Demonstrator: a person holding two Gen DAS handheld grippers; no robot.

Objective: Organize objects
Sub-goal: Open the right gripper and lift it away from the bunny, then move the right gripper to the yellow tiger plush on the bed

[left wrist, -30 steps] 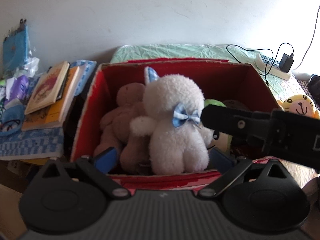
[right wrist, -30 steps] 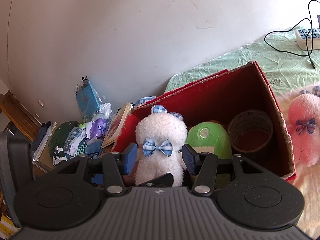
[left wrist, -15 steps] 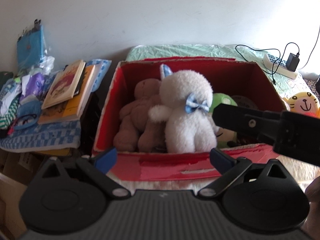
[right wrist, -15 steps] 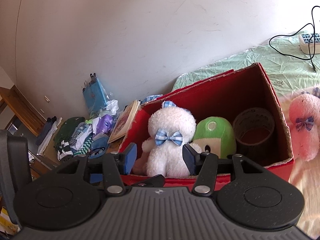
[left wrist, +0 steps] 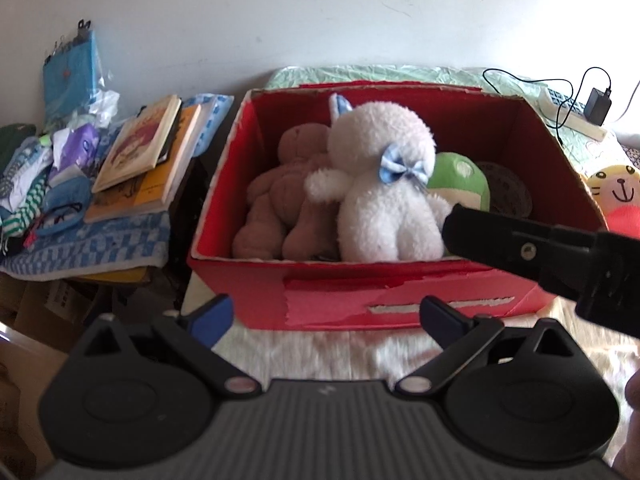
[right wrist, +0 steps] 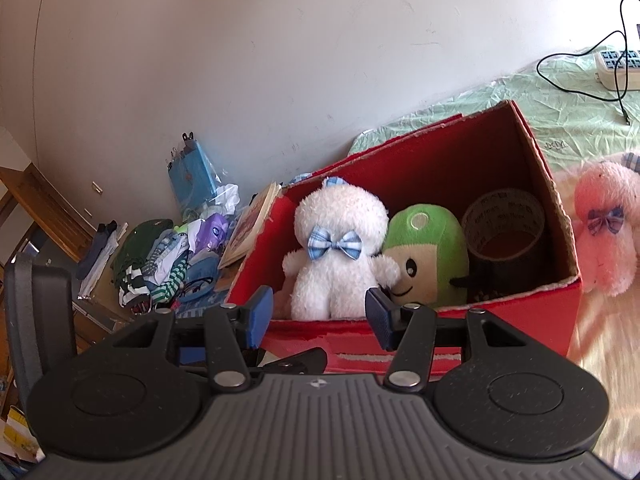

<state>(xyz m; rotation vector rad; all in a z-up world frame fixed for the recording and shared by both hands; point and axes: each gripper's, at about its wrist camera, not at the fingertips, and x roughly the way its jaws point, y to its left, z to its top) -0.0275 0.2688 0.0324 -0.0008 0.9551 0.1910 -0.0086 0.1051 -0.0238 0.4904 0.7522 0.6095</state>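
Now | left gripper (left wrist: 322, 320) fingers released | right gripper (right wrist: 318, 314) fingers released | tape roll (right wrist: 504, 224) print unreadable

I see a red cardboard box (right wrist: 420, 344) whose matt paper skin is torn raw along its front rim, and inside it a fluffy white plush toy (right wrist: 340, 248) with a checked cloth bow, beside a smoother green plush (right wrist: 428, 252) and a glossy roll of tape (right wrist: 506, 220). My right hand-held gripper (right wrist: 319, 314) is matt black plastic with ribbed blue pads and small shiny metal pivots. Behind the box lies crinkled pale green bed sheet (right wrist: 560, 120).
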